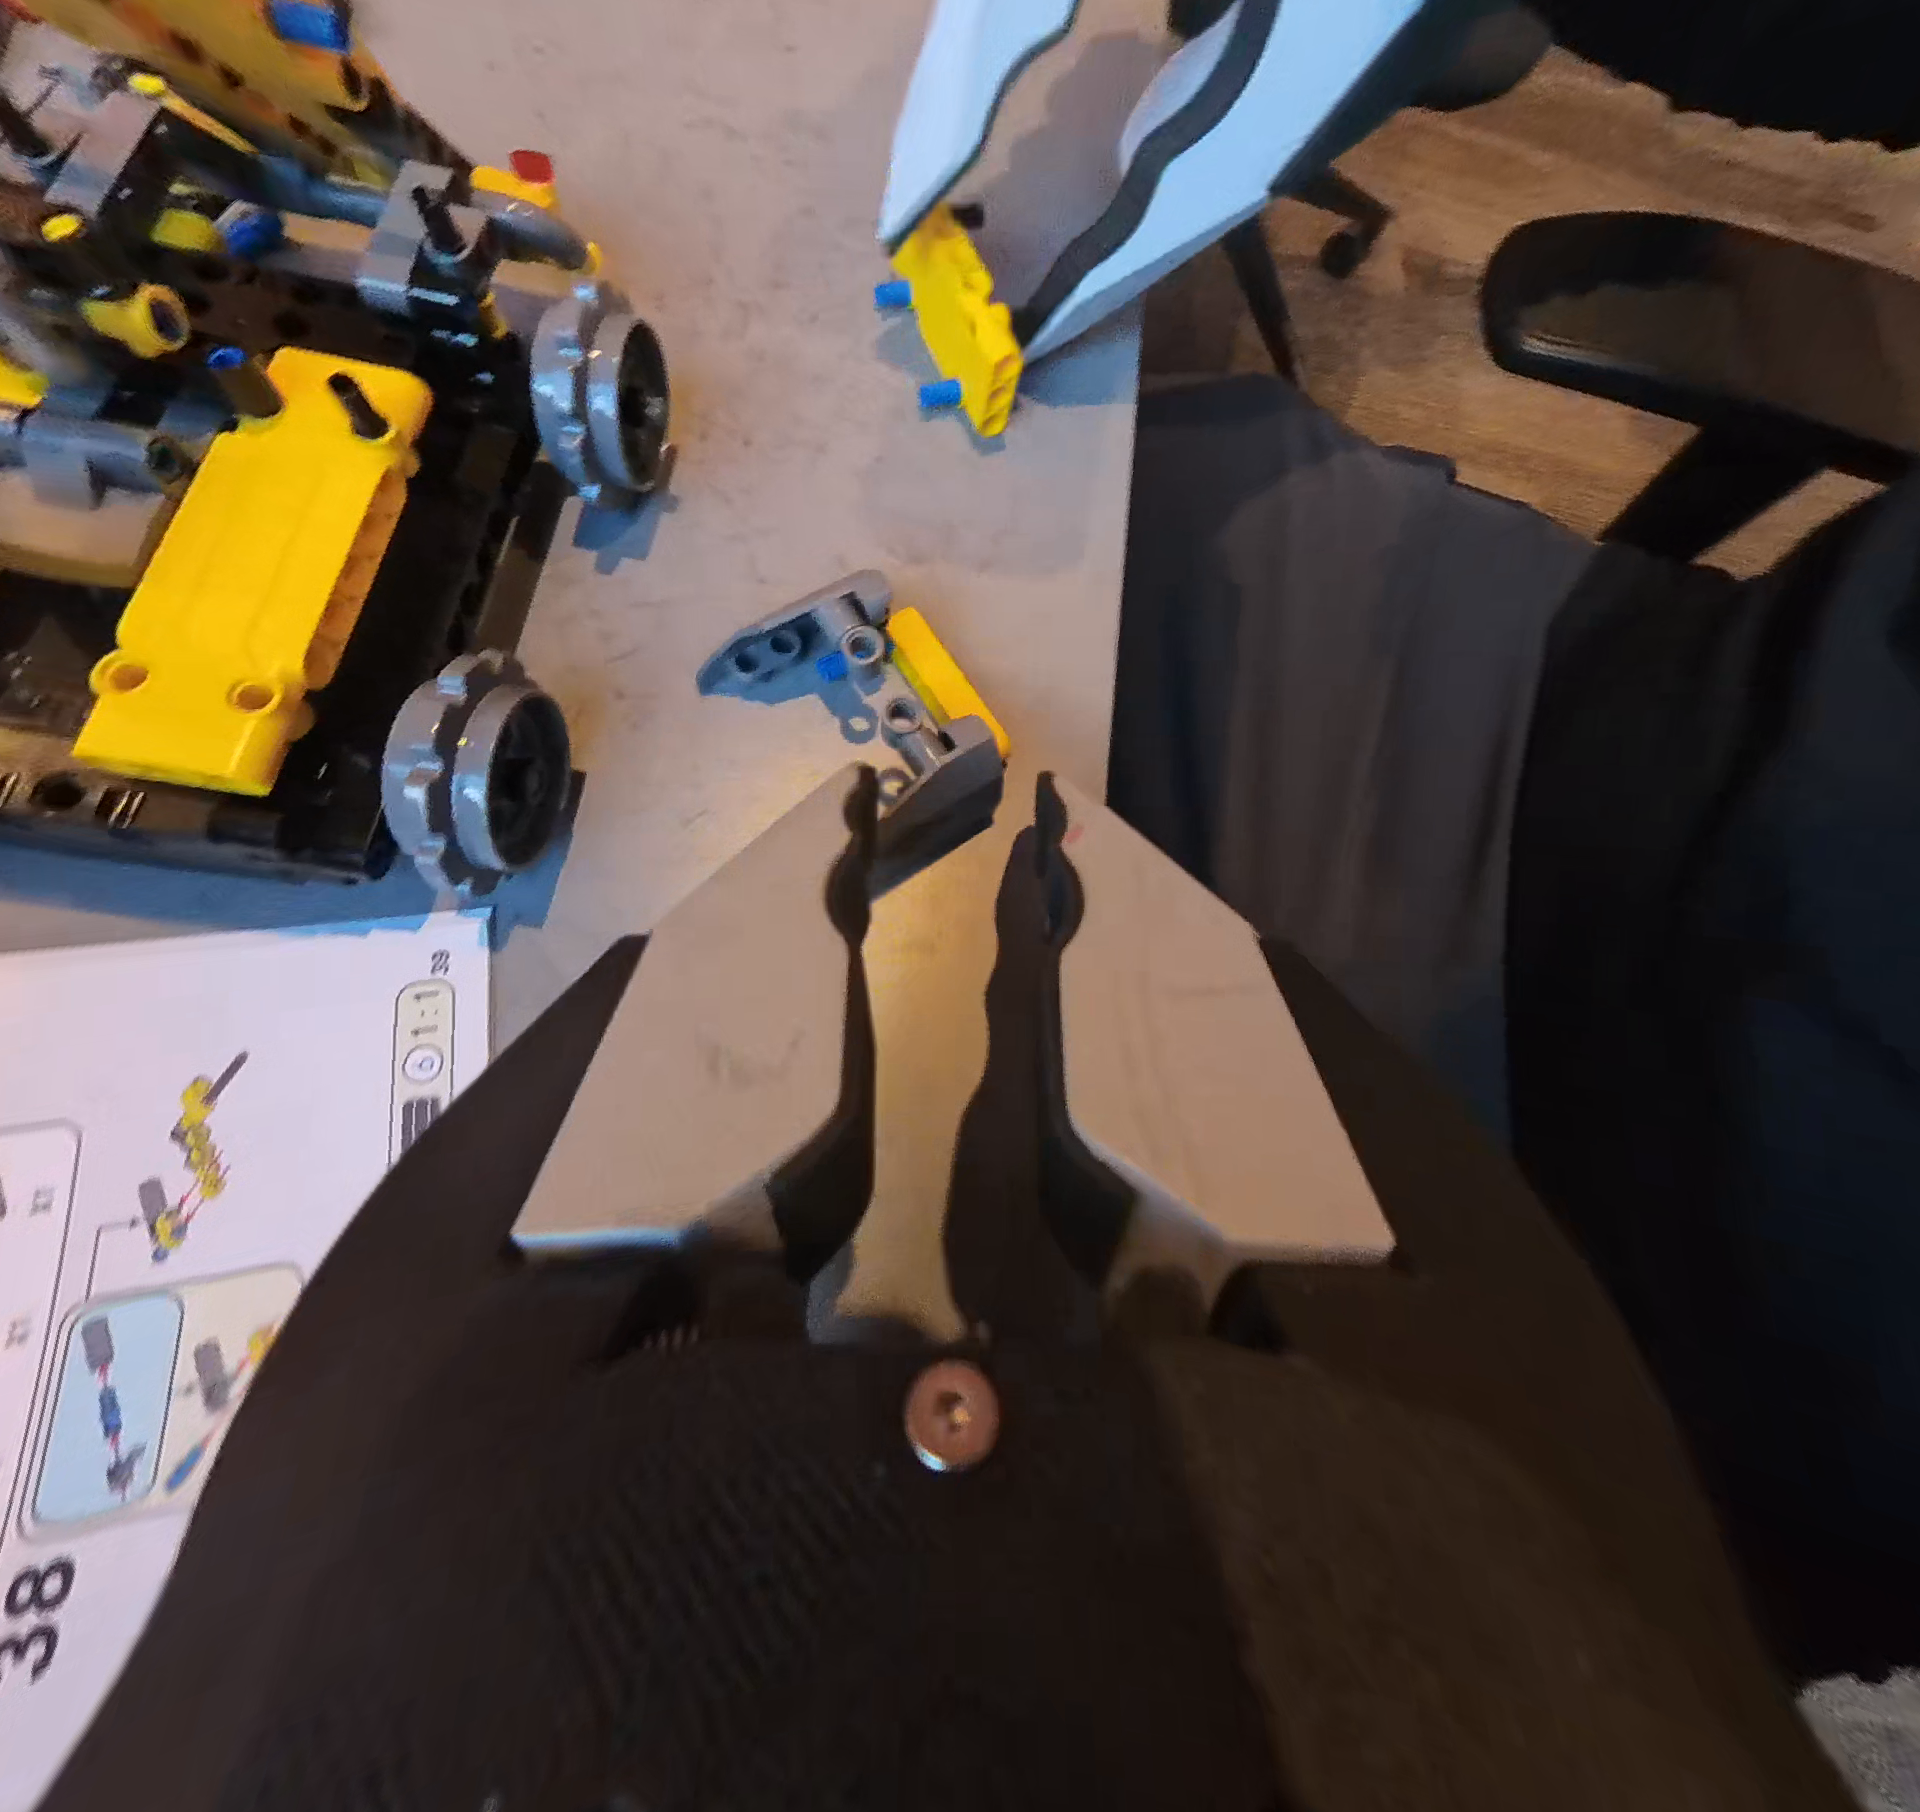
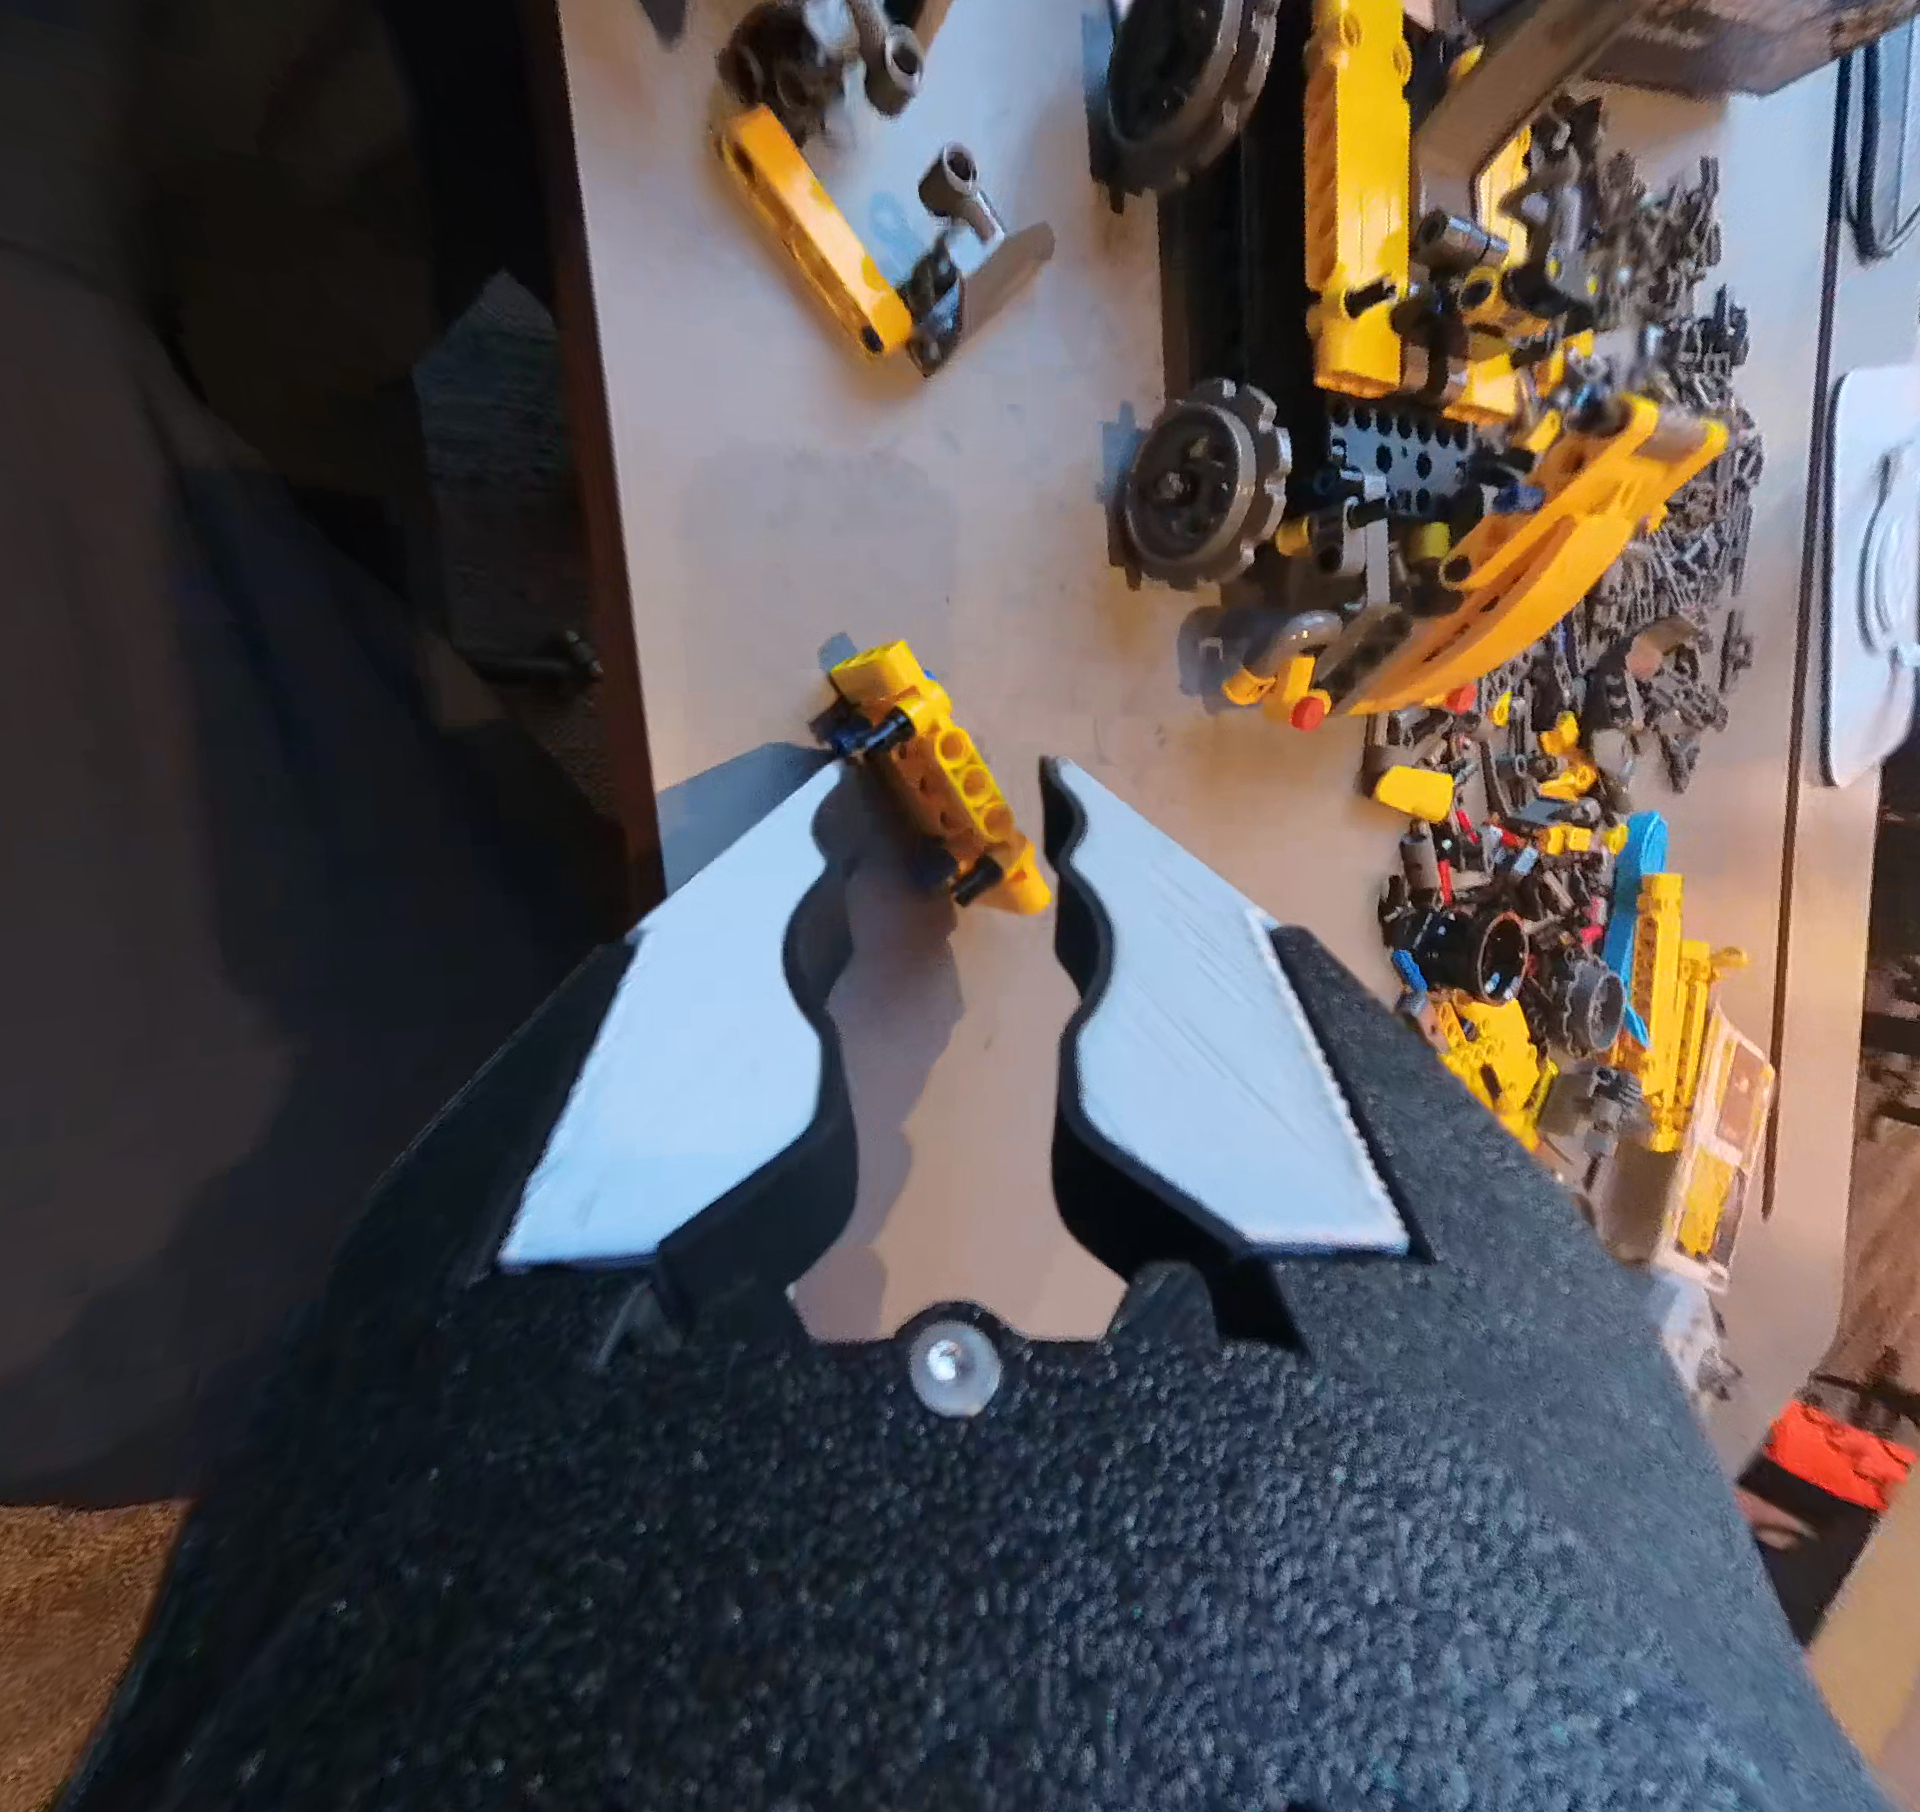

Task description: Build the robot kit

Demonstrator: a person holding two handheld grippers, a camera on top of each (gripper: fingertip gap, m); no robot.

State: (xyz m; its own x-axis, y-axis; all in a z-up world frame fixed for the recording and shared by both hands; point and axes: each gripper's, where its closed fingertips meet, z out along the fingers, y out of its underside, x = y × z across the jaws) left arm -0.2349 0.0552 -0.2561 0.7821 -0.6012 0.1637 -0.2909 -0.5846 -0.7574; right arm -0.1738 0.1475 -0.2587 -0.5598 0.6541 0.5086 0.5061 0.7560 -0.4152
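Observation:
My left gripper (image 1: 951, 783) is open just above the table. The near end of a small grey and yellow sub-assembly (image 1: 862, 682) lies between its fingertips, touching the left one. That sub-assembly also shows in the right wrist view (image 2: 831, 235). My right gripper (image 2: 940, 770) is open and low over the table. A short yellow beam piece with dark and blue pins (image 2: 966, 817) lies slantwise between its tips, against the left finger. In the left wrist view the right gripper (image 1: 1091, 121) stands at the top with that yellow piece (image 1: 961, 328) at its tips.
A yellow and black tracked vehicle model with grey wheels (image 1: 260, 432) (image 2: 1351, 308) stands on the pale table (image 1: 748, 152). An open instruction booklet (image 1: 208, 1191) lies near it. A pile of loose small parts (image 2: 1558, 879) fills the table's far side. A dark chair (image 1: 1662, 360) stands past the table edge.

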